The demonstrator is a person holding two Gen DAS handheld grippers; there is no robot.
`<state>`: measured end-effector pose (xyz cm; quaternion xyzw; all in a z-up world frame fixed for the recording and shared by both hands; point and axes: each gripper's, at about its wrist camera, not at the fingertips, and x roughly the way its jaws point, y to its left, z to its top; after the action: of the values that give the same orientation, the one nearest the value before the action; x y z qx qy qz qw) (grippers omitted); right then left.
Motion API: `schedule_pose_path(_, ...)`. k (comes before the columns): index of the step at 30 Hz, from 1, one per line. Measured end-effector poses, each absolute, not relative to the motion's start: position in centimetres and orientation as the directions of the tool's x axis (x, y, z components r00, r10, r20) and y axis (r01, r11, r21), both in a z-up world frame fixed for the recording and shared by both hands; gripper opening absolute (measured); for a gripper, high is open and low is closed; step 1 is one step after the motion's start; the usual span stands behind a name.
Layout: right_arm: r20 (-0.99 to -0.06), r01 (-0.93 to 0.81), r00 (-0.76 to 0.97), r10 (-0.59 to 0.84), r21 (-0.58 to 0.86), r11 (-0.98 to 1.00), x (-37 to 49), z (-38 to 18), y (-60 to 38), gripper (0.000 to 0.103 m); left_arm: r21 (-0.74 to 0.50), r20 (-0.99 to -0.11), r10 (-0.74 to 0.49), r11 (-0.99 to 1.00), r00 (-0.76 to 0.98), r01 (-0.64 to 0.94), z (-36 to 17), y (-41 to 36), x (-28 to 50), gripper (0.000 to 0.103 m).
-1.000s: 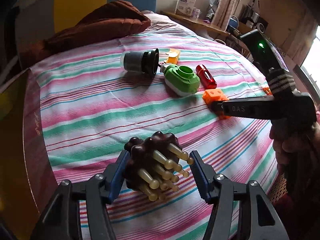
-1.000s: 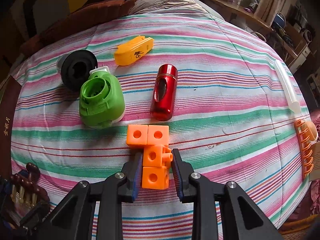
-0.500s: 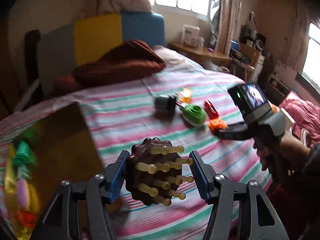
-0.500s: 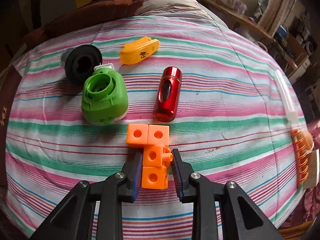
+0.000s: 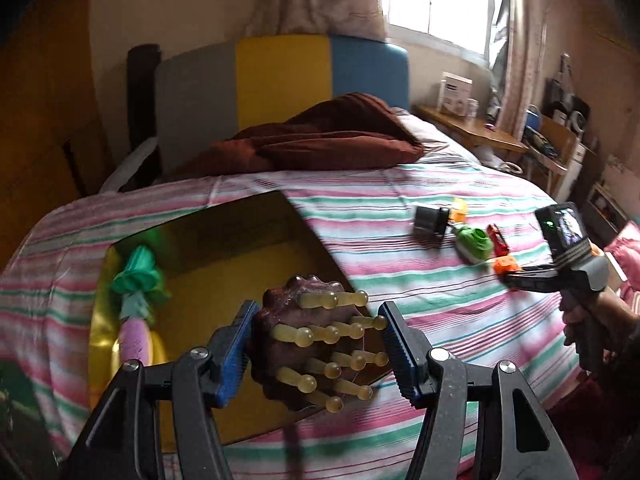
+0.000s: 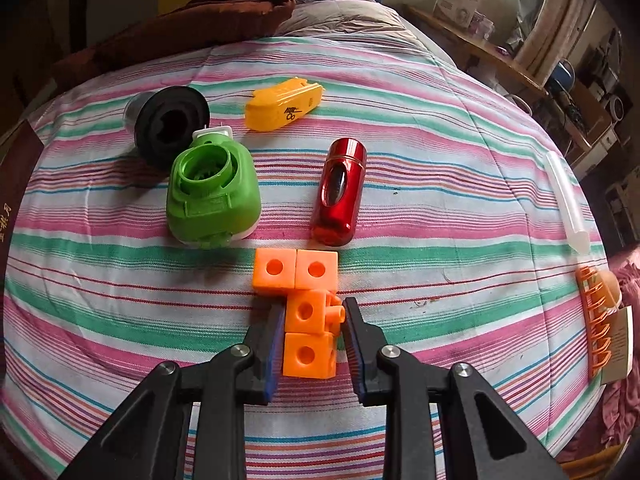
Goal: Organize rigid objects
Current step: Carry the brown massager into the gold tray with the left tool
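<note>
Your left gripper carries the brown massage brush in the air over the open yellow box at the edge of the striped bed. The left blue pad presses on the brush's body; on the right, a sliver of space shows between pad and pegs, so from this view you cannot tell how firm the clamp is. The brush looks like hard, light plastic with a knobby back and stiff amber pegs. It will not squash, but the rounded body gives flat pads little to bite on and may swivel. Hold it across the widest part of the body, never on the pegs, which would let it slip. A green and pink toy already lies in the box, so there is room beside it.

Your right gripper rests low on the bed with its fingers set on either side of the orange block cluster, close against the lower two cubes; whether they already squeeze is not clear. The cubes are rigid, light and flat-faced, which suits the pads well. The joints between cubes are probably the weak spot: a grip on the bottom cubes may leave the upper pair hanging off a peg, so lift gently.

Behind it wait the green sharpener-like housing, the red canister, the yellow case and the black cylinder, all hard-shelled.
</note>
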<state>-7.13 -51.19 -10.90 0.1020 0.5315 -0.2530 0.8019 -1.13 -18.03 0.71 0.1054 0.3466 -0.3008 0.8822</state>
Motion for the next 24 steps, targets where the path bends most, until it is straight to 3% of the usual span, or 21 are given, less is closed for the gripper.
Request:
schedule_pose_path(16, -0.911, 0.552, 0.299, -0.284, -0.078, 0.830, -7.1, -10.9, -52.0, 0.027, -0.037, -0.708, -0.383, 0.859, 0.593, 0.511, -1.2, -13.6, 0.6, 0.062)
schedule_pose_path(24, -0.887, 0.484, 0.289, -0.360, -0.189, 0.854, -6.7, -11.0, -50.5, 0.026, -0.057, -0.707, -0.360, 0.887, 0.609, 0.458, -1.1, -10.7, 2.0, 0.062)
